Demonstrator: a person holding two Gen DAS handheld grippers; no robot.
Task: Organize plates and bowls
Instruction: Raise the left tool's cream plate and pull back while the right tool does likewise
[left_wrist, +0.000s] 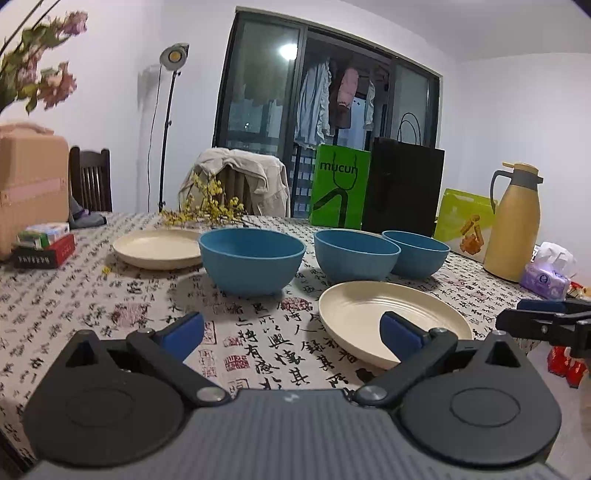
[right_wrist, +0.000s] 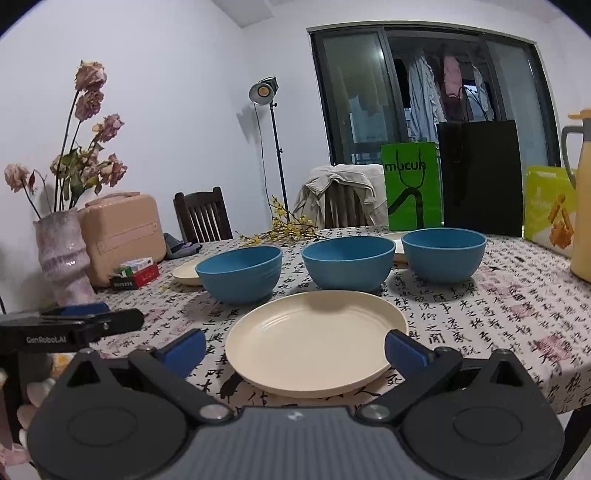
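Left wrist view is showing the left tongs (left_wrist: 291, 332) hovering with blue-padded fingers spread wide and gripping nothing, above the near edge of the counter (left_wrist: 74, 295) draped in a white cloth printed with black calligraphy. Just beyond its right finger a round cream ribbed plate (left_wrist: 369, 317) is lying flat, and behind that three round blue bowls are standing upright in a loose row: the left bowl (left_wrist: 253, 258), the middle bowl (left_wrist: 356, 254) and the right bowl (left_wrist: 415, 253). A second cream plate (left_wrist: 159, 247) is sitting farther back at the left, beside the left bowl. Right wrist view is showing the right tongs (right_wrist: 295, 350) likewise spread wide and empty, straddling the near cream plate (whether the pads are touching its rim is not clear). A tall yellow thermos jug (left_wrist: 513, 221) is standing at the counter's right side, near a purple tissue pack (left_wrist: 546, 280).
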